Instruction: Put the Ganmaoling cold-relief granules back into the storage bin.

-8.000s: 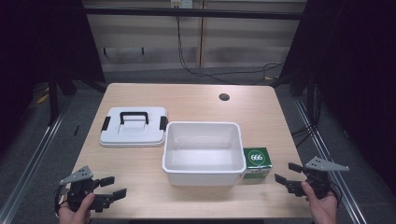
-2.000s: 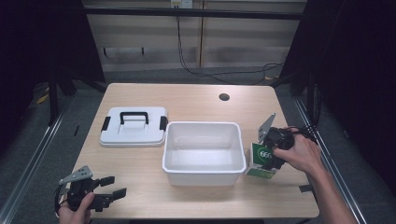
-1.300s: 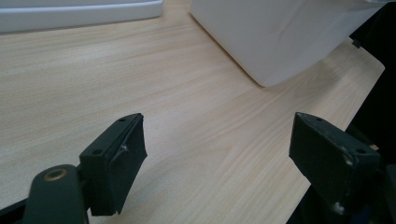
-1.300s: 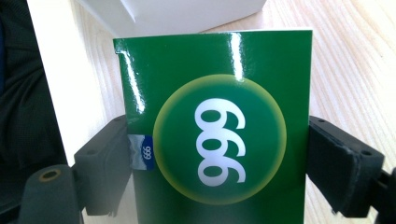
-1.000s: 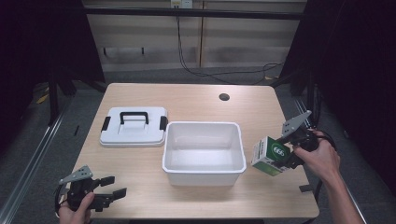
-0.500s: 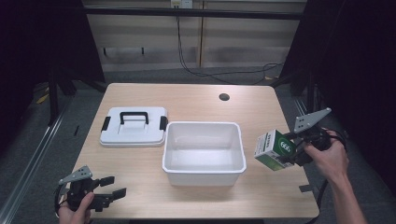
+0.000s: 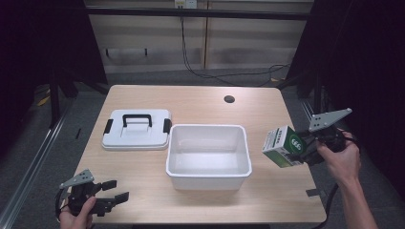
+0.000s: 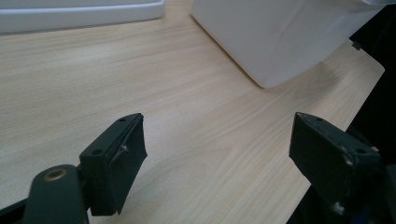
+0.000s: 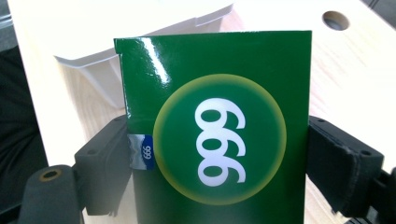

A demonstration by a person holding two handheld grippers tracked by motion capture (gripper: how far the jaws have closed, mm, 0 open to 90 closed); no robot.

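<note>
**Green box held in the air beside the tub**

The right gripper has its jaws closed on a green box, one black jaw pressed against each side. In the high view the box hangs tilted above the right part of the table, just to the right of the white tub and clear of its rim. The person's right hand grasps the gripper from the right edge of the table.

In the right gripper view the box faces the camera: a glossy green face with a yellow-ringed circle and white numerals, plus a small blue label at its left edge. Behind it a corner of the tub shows, and a round hole in the tabletop lies far off to the right.

The left gripper sits at the near left corner of the table, held in the left hand. Its jaws stand wide apart with nothing between them; in the left gripper view only bare wood lies between them, with the tub wall beyond.

A white lid with a black handle lies flat on the table, just left of the tub
</note>
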